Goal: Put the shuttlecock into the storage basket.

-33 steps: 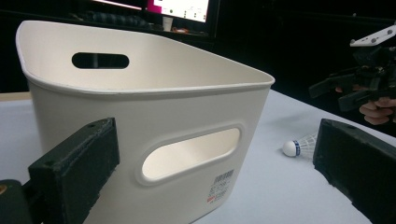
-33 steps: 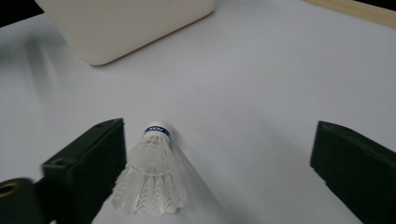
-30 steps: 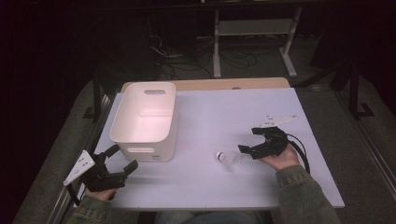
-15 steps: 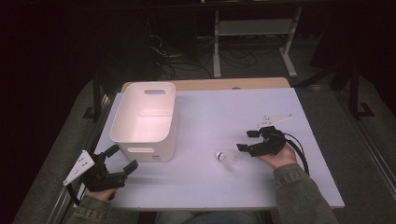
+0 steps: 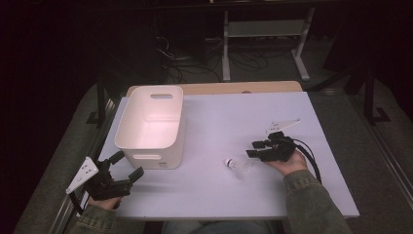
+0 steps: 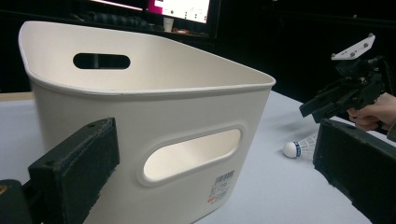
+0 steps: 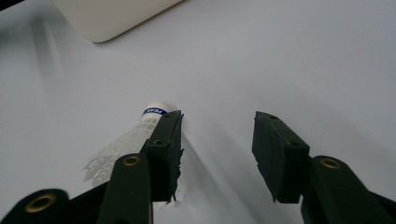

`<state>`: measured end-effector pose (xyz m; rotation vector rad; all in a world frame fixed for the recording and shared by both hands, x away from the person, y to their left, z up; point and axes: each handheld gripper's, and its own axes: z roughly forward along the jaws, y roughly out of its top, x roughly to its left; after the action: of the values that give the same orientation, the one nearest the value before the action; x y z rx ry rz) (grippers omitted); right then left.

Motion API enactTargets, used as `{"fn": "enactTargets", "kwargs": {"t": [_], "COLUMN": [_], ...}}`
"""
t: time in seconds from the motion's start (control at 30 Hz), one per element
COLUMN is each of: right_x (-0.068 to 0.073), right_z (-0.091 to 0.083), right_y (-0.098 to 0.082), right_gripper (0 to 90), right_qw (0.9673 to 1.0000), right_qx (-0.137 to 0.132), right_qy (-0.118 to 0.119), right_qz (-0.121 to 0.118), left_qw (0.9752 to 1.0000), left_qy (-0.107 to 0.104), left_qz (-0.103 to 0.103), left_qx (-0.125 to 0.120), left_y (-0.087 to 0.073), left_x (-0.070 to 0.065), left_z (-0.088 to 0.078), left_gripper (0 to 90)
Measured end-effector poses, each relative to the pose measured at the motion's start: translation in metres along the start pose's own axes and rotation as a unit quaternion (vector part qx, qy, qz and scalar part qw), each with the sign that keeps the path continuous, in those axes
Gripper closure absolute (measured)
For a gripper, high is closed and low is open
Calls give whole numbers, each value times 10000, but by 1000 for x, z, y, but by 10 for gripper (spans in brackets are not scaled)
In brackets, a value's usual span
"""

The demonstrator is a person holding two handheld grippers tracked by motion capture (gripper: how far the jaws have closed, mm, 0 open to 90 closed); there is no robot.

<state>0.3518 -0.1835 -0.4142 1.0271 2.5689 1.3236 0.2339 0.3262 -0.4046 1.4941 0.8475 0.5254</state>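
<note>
Right gripper: black two-jaw tool (image 5: pixel 254 148) lay low over the table, well to the right of the white bin; its jaws had just been closing yet stood apart, clamped on nothing, and the shuttlecock sat outside one jaw, not between them.
Left gripper: black two-jaw tool (image 5: pixel 125 165) rested just in front of the bin's near wall, jaws spread wide and empty.
Table: pale lilac flat tabletop (image 5: pixel 234 112) carried the bin on its left part.
Bin: white plastic rectangular tub (image 5: pixel 130 127) with cut-out handles stood upright, a barcode sticker (image 6: pixel 222 181) low on its near wall.
Shuttlecock: white feathered shuttlecock with a round cork tip (image 7: pixel 154 112) lay on its side to the right of the bin, between the bin and the right gripper.
</note>
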Motion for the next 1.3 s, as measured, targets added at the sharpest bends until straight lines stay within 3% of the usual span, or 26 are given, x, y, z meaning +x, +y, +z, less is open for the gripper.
{"fn": "enactTargets", "kwargs": {"t": [0.2,0.3,0.5,0.8,1.3], "right_x": [-2,-4,-4,-8,-6], "right_z": [5,8,10,16,23], "right_y": [-1,-2,-3,-6,-9], "right_gripper": [621,745,858,885,885], "right_qw": [9996,9992,9985,9962,9951], "right_qx": [242,323,391,568,696], "right_qy": [54,136,233,-42,145], "right_qz": [129,215,314,656,686], "left_qw": [10000,10000,10000,10000,10000], "left_qy": [2,4,2,-13,-11], "left_qz": [-9,-2,-11,-11,-2], "left_qx": [-11,-4,-10,-3,22], "left_y": [0,0,0,0,0], "left_x": [0,0,0,0,0], "left_z": [0,0,0,0,0], "left_gripper": [0,0,0,0,0]}}
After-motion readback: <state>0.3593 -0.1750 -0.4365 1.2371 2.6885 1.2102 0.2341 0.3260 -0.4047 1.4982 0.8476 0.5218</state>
